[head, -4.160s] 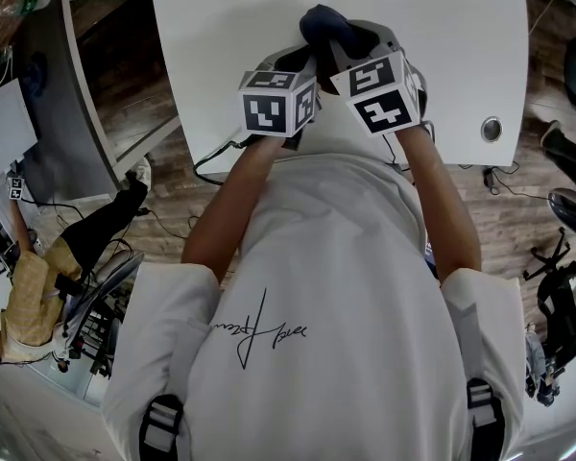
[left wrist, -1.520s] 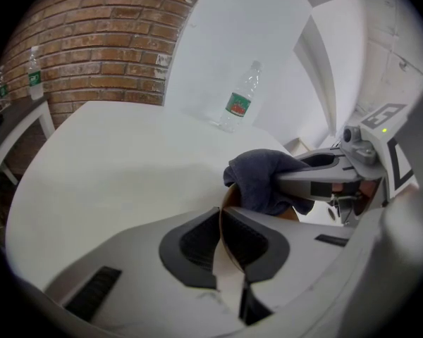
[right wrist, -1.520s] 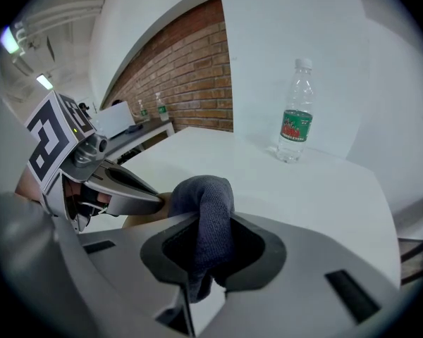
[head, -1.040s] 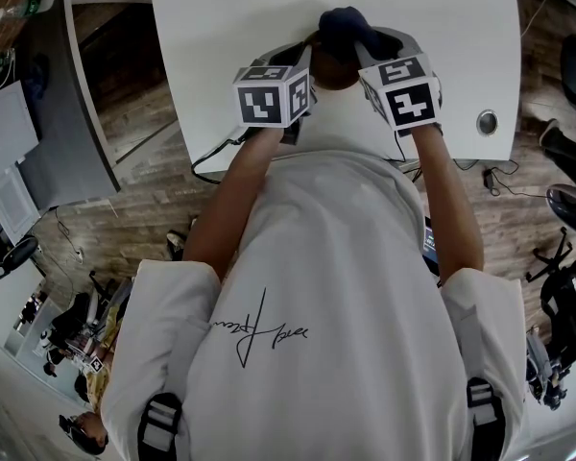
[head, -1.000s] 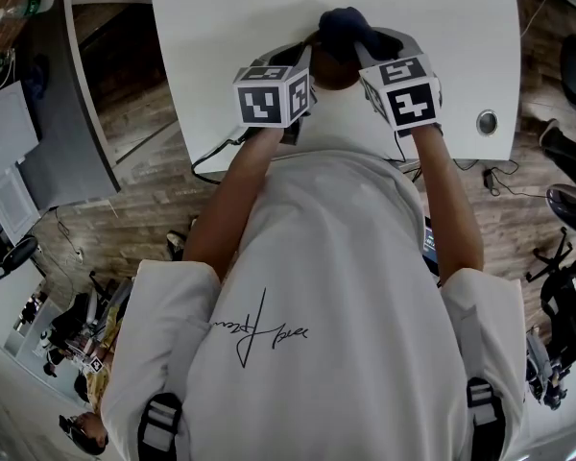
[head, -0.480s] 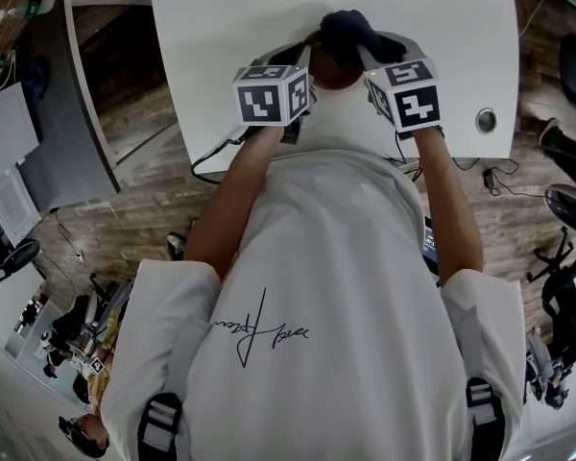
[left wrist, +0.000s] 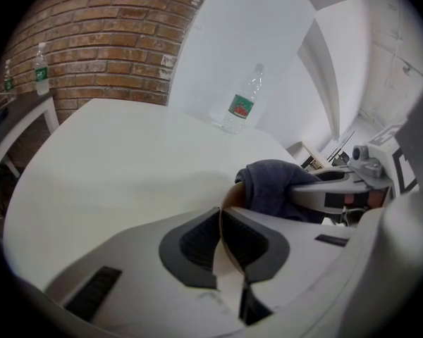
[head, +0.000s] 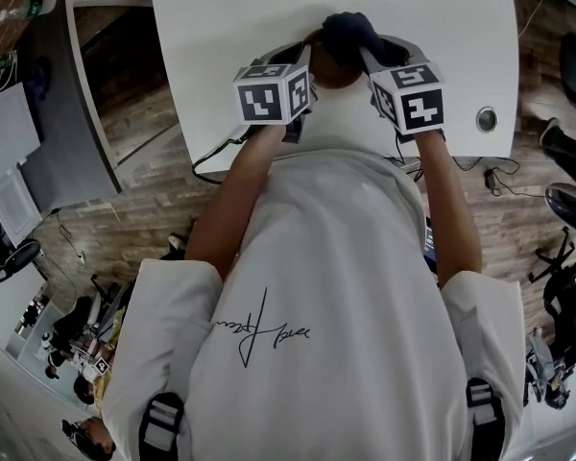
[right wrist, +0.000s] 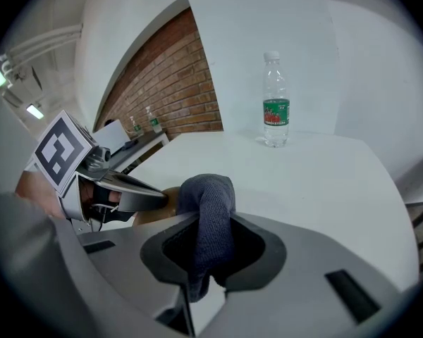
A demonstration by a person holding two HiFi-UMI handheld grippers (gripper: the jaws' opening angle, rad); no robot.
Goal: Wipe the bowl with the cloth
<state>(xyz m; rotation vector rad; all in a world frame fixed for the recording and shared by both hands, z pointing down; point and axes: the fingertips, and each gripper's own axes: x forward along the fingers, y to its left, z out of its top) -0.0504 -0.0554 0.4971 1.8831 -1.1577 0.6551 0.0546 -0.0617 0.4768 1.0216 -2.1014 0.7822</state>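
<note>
Head view: the person is standing at a white table (head: 230, 17), both grippers held close together at its near edge. The left gripper (head: 300, 65) and right gripper (head: 372, 58) are flanking a brown bowl (head: 334, 73). A dark cloth (head: 350, 32) is bunching over the bowl's far side, beside the right gripper. Wood floor is showing around the table.

Left gripper view: the fingers (left wrist: 197, 241) are pressing together on the bowl's thin tan rim (left wrist: 225, 203), one pad inside and one outside. The cloth is draping over the rim just beyond, with the right gripper's grey finger lying against it. A bottle (left wrist: 243, 104) is standing well apart on the far side of the table, a brick wall (left wrist: 106, 34) behind it.

Right gripper view: the fingers (right wrist: 257, 248) are clamping on the cloth, which is rising between the pads as a rounded fold and hanging down below them. The bowl is showing tan just left of the fold, touching it. The left gripper is gripping that side of the bowl. The bottle is standing upright at the back of the table.
</note>
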